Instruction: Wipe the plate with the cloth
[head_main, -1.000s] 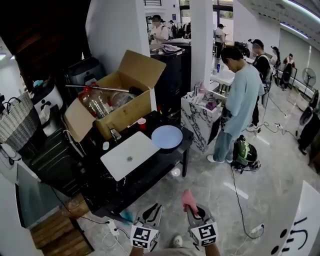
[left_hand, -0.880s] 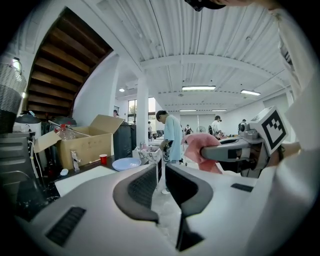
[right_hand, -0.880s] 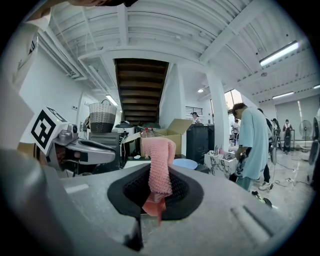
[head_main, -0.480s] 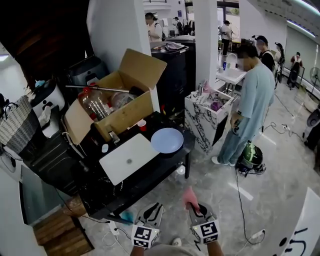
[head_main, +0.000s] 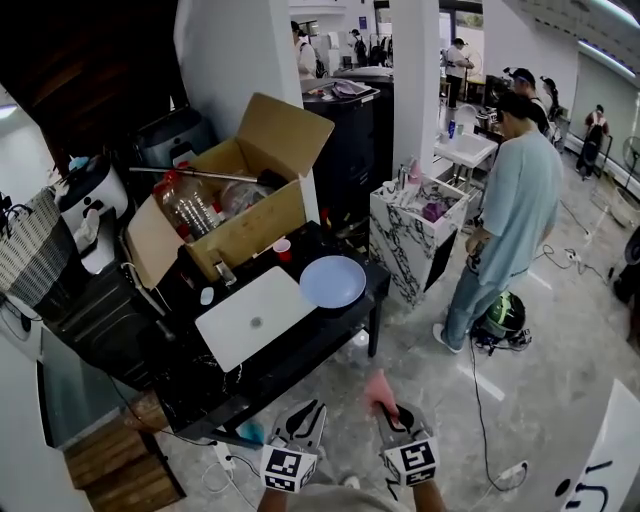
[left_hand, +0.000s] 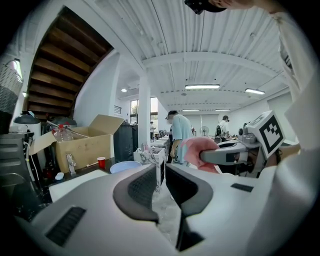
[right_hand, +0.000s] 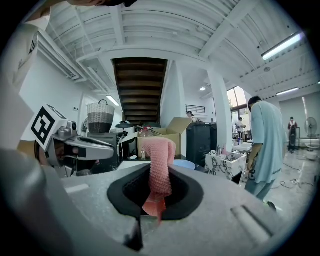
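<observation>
Head view shows right gripper (head_main: 388, 412) still pinching the cloth (head_main: 377, 388), left gripper (head_main: 307, 412) slightly spread, plate (head_main: 333, 281) unmoved.

Head view looks steeply down from afar; both gripper views face the same plate (head_main: 333, 281).

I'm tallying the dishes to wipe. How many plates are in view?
1. The blue plate lies at the right end of the black table, beside the white board. More might be hidden inside the cardboard box.
</observation>
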